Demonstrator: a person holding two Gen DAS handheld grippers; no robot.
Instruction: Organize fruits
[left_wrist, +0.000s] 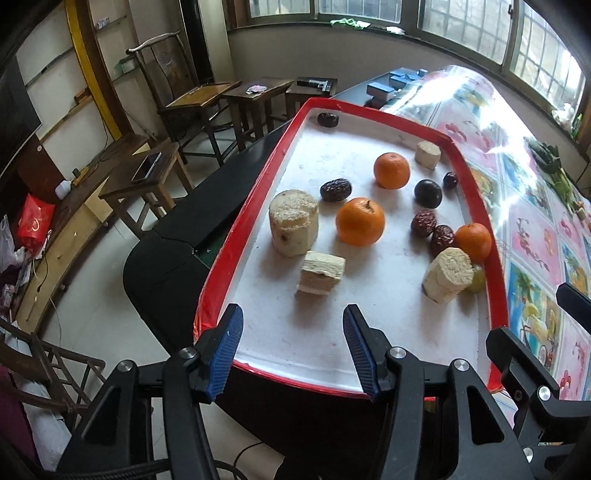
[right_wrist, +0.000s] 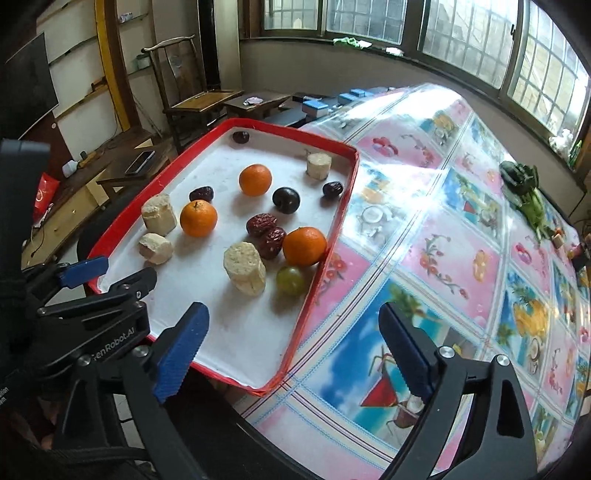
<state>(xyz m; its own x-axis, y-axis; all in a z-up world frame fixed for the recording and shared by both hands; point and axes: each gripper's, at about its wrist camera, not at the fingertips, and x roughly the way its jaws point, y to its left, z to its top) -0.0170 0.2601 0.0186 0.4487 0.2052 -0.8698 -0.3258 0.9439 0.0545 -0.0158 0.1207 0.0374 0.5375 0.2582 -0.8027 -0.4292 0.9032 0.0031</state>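
Observation:
A red-rimmed white tray (left_wrist: 258, 192) (right_wrist: 332, 229) holds scattered fruit: three oranges, the nearest (left_wrist: 360, 221) (right_wrist: 198, 218) mid-tray, several dark red dates (left_wrist: 335, 190) (right_wrist: 261, 223), a dark plum (left_wrist: 427, 192) (right_wrist: 285, 199), a green grape (right_wrist: 291, 280) and several pale sugarcane chunks (left_wrist: 293, 228) (right_wrist: 244, 267). My left gripper (left_wrist: 291, 350) hangs open over the tray's near edge, empty. My right gripper (right_wrist: 295, 350) is open and empty above the tray's near right corner and the tablecloth.
A glossy flowered tablecloth (right_wrist: 461, 258) covers the table to the right of the tray; green vegetables (right_wrist: 524, 192) lie at its far right. Blue boxes (right_wrist: 314, 107) sit beyond the tray. Wooden stools, one with a phone (left_wrist: 147, 167), and chairs stand left.

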